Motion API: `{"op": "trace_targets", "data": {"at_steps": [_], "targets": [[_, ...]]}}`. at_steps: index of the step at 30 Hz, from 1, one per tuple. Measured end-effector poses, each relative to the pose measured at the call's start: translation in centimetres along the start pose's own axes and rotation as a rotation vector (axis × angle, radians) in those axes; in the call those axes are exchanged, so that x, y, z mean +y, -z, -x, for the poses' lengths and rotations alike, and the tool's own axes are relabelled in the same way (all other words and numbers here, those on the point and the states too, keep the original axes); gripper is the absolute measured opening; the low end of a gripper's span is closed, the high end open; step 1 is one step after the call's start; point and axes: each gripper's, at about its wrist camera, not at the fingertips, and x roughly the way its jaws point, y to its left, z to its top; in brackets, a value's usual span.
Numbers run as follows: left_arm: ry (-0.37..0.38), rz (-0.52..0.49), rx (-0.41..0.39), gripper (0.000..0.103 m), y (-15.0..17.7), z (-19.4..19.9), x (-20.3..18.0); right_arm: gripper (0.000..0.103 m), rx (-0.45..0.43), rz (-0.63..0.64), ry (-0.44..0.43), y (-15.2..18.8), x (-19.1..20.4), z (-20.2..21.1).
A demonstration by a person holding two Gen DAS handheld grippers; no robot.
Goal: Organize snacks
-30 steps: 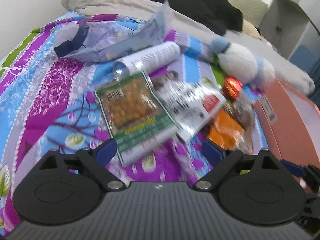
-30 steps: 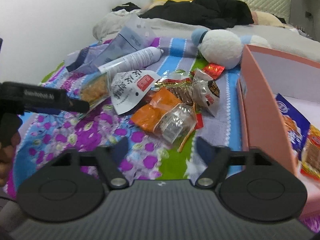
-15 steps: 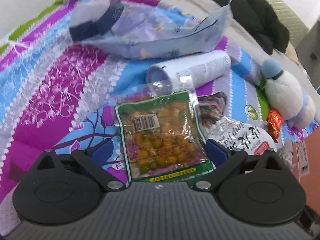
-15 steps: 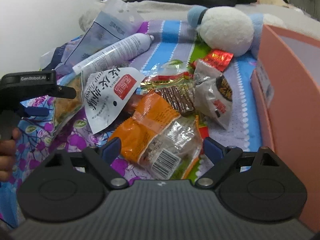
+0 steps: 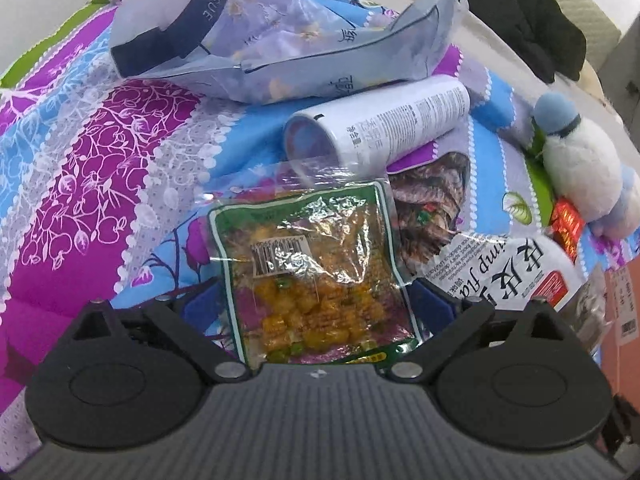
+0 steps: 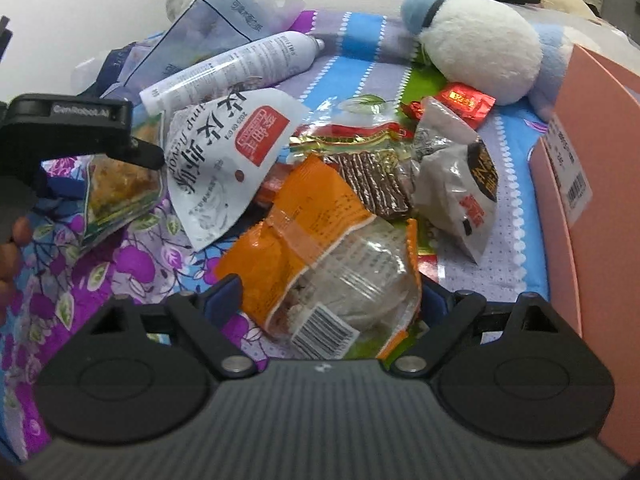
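Snacks lie in a heap on a flowery bedspread [image 5: 80, 184]. The left gripper [image 5: 316, 304] is spread wide, with a green packet [image 5: 312, 264] of yellow bits lying flat between its two blue pads, and I cannot tell if the pads touch it. The green packet's long side runs straight away from the left gripper, and its clear top edge points at the white spray can [image 5: 384, 124]. That one can lies on its side, with its long side slanting up to the right and its round bottom facing the camera. Behind it lies one big pale blue bag [image 5: 280, 52]. The right gripper [image 6: 330, 300] is spread wide too, and one orange packet [image 6: 316, 240] lies between its pads, with its barcode end nearest the camera and its long side slanting up and a little to the left. Next to it are one white packet [image 6: 228, 156] with a red label, one brown ridged bar [image 6: 368, 180], one grey packet [image 6: 460, 184] and one small red packet [image 6: 464, 102]. One white and blue plush toy [image 6: 476, 44] sits behind them. One pink box [image 6: 592, 200] stands at the right.
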Motion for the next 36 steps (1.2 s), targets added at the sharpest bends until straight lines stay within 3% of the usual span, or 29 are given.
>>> {"op": "trace_targets", "data": {"at_steps": [6, 17, 26, 31, 36], "targets": [[-0.017, -0.011, -0.007, 0.089, 0.1, 0.3, 0.2, 0.082, -0.012, 0.01, 0.02, -0.1, 0.3, 0.5], [0.074, -0.032, -0.057, 0.082, 1.5, 2.1, 1.3, 0.069, -0.093, 0.027, 0.035, 1.1, 0.5, 2.2], [0.132, -0.012, -0.047, 0.063, 4.0, 5.7, 1.7, 0.063, -0.127, 0.01, 0.036, 2.4, 0.7, 5.5], [0.176, -0.034, 0.004, 0.062, 6.0, 6.5, 1.4, 0.063, -0.126, -0.042, 0.03, 3.9, 0.6, 7.3], [0.186, -0.11, -0.005, 0.063, 7.3, 8.2, 0.7, 0.062, -0.114, -0.065, 0.024, 5.8, 1.0, 8.6]]}}
